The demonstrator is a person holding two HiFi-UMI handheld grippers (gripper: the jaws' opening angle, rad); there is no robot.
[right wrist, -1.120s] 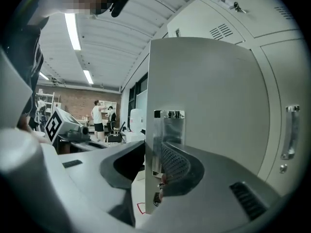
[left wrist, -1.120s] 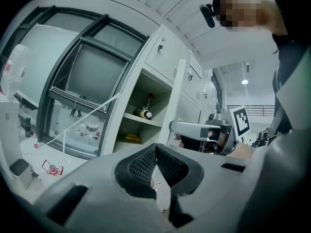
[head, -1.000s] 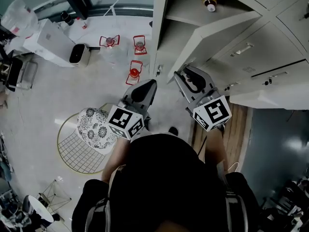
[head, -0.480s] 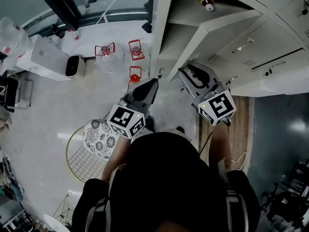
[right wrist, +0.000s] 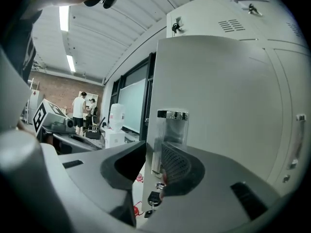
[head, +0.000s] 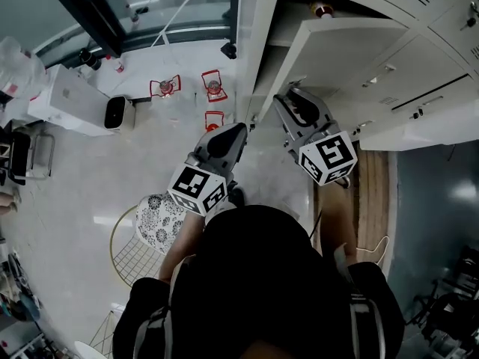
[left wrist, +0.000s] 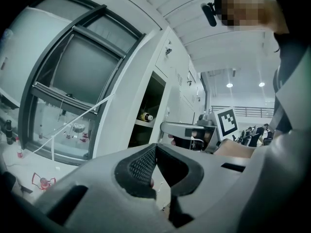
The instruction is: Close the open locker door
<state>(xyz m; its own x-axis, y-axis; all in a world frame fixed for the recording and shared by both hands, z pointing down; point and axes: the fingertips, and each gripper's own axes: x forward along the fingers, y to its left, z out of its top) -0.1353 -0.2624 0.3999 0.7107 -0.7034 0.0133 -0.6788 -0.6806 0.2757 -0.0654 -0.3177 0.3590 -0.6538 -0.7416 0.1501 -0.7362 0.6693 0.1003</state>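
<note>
The open locker door (head: 340, 40) is a pale grey panel swung partway out from the locker bank; in the right gripper view the door (right wrist: 218, 106) fills the right side. My right gripper (head: 290, 97) is at the door's free edge, by the clear handle (right wrist: 171, 130) and a key (right wrist: 154, 198) in its lock. Its jaws are closing with the door's edge between them, and I see no firm pinch. My left gripper (head: 236, 129) hangs lower left over the floor, shut and empty. A bottle (head: 323, 9) stands inside the open locker (left wrist: 150, 106).
Closed lockers (head: 423, 58) run to the right of the open one. On the floor at left are several red lantern-like objects (head: 214, 84), a white box (head: 67, 99) and a wire stool with a patterned cushion (head: 157, 215). A tall window frame (left wrist: 73, 81) stands left of the lockers.
The door has swung in toward the locker, covering more of the shelf. My right gripper has moved up and forward along with its edge. The left gripper keeps its place.
</note>
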